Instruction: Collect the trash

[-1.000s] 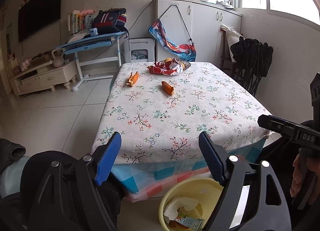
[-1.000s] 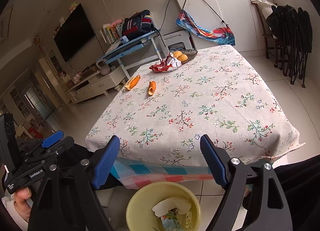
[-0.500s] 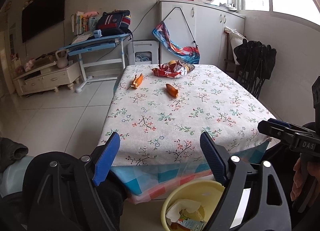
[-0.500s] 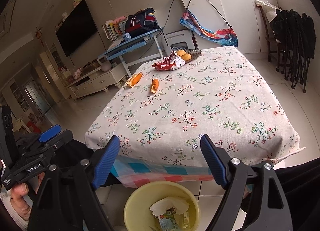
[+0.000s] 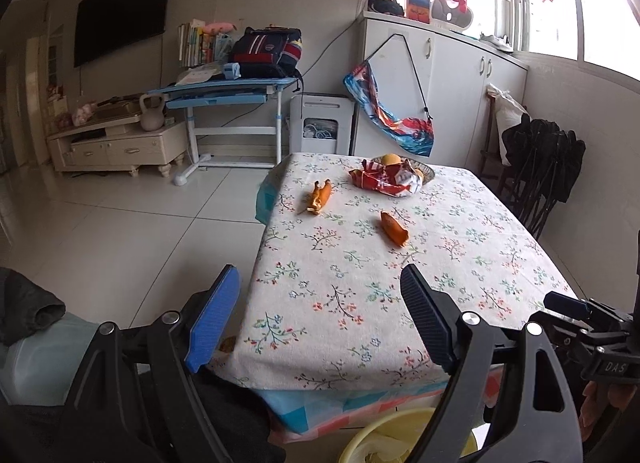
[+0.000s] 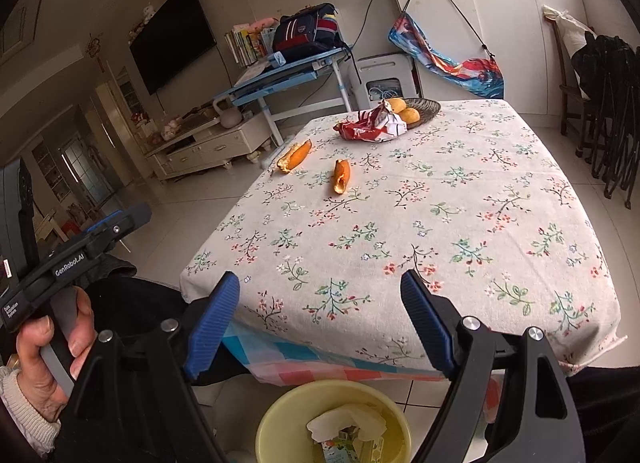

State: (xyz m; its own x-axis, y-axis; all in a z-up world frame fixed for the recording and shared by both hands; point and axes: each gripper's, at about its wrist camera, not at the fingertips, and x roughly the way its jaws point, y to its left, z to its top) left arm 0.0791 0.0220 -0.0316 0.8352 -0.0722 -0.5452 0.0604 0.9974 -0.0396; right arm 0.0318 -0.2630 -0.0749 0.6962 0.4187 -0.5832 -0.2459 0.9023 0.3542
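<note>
Two peels (image 5: 394, 227) and a wrapper (image 5: 384, 182) lie far across the table (image 5: 344, 303); left gripper (image 5: 320, 321) wide, empty. From the right: right gripper (image 6: 320, 323) wide, empty; bin (image 6: 334, 421) below the table's near edge holds paper and a carton.

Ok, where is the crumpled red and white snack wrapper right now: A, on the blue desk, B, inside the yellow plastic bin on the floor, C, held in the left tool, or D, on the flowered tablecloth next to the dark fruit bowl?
D: the crumpled red and white snack wrapper lies on the flowered tablecloth, against the dark fruit bowl at the table's far end, away from both tools.
</note>
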